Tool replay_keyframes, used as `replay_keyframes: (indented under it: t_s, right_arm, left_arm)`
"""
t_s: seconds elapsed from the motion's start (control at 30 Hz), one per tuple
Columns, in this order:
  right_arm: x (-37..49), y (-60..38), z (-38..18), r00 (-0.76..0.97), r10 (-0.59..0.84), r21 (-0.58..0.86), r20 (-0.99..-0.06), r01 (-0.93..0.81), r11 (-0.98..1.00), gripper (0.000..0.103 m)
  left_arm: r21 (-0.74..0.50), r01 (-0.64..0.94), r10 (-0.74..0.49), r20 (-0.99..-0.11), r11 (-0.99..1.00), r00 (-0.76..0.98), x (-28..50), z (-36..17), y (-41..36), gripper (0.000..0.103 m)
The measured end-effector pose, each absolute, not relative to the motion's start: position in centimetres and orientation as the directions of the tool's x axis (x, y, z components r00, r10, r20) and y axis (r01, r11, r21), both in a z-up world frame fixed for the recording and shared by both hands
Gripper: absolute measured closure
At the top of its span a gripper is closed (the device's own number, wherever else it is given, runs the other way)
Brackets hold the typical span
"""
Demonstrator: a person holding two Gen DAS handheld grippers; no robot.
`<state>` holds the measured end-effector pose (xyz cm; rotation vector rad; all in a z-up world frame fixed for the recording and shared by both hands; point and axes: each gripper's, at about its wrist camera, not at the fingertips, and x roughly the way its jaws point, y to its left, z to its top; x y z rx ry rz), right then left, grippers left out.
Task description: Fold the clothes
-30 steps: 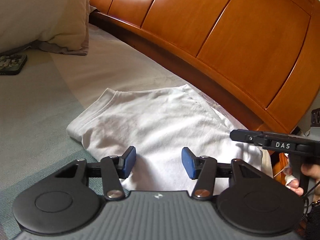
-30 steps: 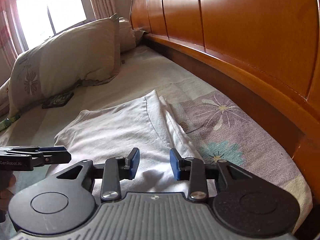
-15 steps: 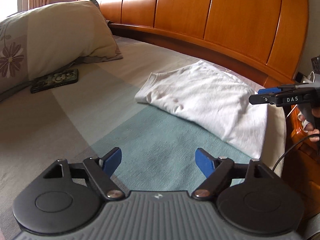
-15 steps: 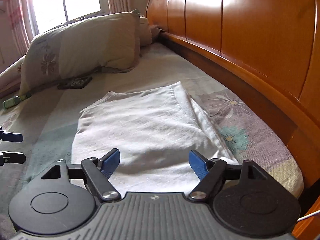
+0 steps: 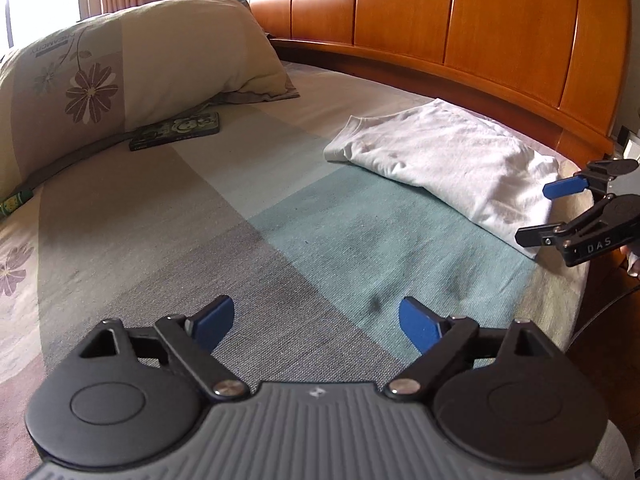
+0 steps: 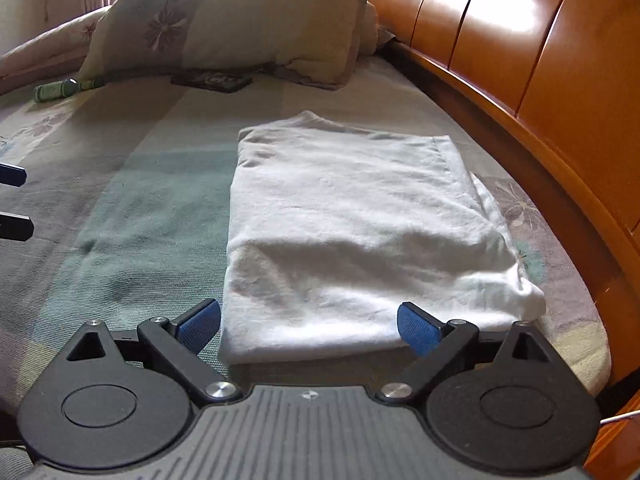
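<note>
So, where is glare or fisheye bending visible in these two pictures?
Left wrist view: sunlight glares on the wooden headboard, whose lower rail bows with fisheye bending. Right wrist view: bright glare patches on the headboard; the window behind the pillow is overexposed.

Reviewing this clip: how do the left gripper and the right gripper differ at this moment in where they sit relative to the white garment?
The left gripper sits over bare bedsheet, well away from the white garment; the right gripper sits at the garment's near edge. Between the left gripper's fingers only sheet shows; the garment's folded edge lies between the right gripper's fingers, not touching either. Both are open and empty.
</note>
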<state>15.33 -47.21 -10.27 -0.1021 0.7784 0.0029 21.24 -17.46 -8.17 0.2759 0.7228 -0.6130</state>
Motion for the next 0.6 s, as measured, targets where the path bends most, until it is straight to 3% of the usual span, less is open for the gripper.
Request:
replay_keyframes:
  t_s: [0.2, 0.27, 0.37, 0.47, 0.6]
  right_arm:
    - [19.3, -47.3, -6.6, 0.797, -0.013, -0.07, -0.604, -0.037, 0.997, 0.005]
    - [21.8, -47.6, -7.0, 0.787, -0.048, -0.096, -0.615, -0.014, 0.995, 0.005]
    - [23.6, -48.9, -10.2, 0.697, -0.108, -0.139, -0.709, 0.013, 0.99, 0.005]
    - [22.1, -50.6, -10.7, 0.696, -0.065, -0.059, -0.715, 0.032, 0.998, 0.004]
    - [24.1, -49.0, -8.1, 0.741, -0.058, -0.081, -0.669, 0.005, 0.997, 0.004]
  left_arm:
    - [0.043, 0.583, -0.403, -0.682, 0.811, 0.61, 21.0, -8.2, -16.5, 0.008]
    - [0.037, 0.571, -0.397, -0.681, 0.82, 0.615, 21.1, -8.3, -16.1, 0.008]
    - [0.027, 0.553, -0.391, -0.679, 0.833, 0.622, 21.4, -8.4, -15.4, 0.008]
    - [0.016, 0.534, -0.384, -0.676, 0.845, 0.629, 21.6, -8.5, -14.7, 0.008]
    - [0.002, 0.508, -0.375, -0.672, 0.861, 0.638, 22.0, -8.7, -13.8, 0.008]
